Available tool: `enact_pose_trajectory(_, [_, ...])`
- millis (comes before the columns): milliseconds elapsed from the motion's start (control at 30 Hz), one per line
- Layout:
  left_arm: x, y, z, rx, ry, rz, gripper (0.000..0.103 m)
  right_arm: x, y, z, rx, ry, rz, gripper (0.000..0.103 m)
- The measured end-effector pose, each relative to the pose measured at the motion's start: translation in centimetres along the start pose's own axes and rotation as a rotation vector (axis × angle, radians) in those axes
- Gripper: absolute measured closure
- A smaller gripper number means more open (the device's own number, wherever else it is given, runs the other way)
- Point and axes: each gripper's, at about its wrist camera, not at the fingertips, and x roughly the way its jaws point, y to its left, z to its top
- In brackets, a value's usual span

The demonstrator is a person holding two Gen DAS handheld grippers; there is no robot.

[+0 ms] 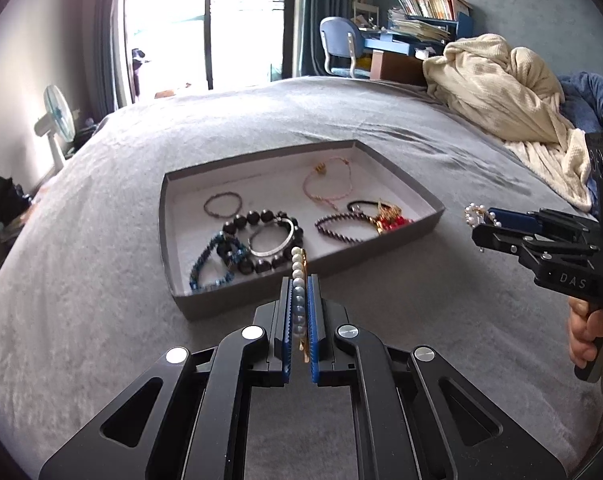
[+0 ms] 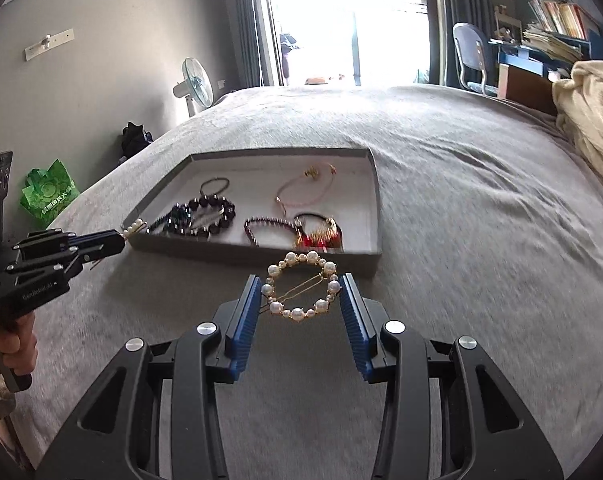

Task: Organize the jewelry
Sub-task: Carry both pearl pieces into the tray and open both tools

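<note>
Hovering short of the tray's near rim, left fingers clamping pearl clip, right fingers gripping pearl ring.

The right gripper clasps a round pearl hair clip between its blue pads — just before the grey jewelry tray.

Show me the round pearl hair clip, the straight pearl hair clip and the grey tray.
Round pearl-and-gold hair clip [image 2: 298, 314]: right wrist view, bottom pearl.
Straight pearl-and-gold hair clip [image 1: 298, 264]: left wrist view, upper pearls.
Shallow grey cardboard tray [image 1: 221, 307]: left wrist view, near wall.
</note>
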Motion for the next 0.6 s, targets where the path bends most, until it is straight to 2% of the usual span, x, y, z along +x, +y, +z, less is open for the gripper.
enact_pose_trajectory(367, [3.2, 0.2, 3.2, -0.002, -0.003, -0.011, 0.095, 3.7, -0.4, 3.4, 0.016, -0.003, 0.019, 0.062])
enact_pose_trajectory(600, [5.9, 1.2, 4.8, -0.057, -0.002, -0.01, 0.095, 7.5, 0.7, 4.9, 0.016, 0.028, 0.032, 0.062])
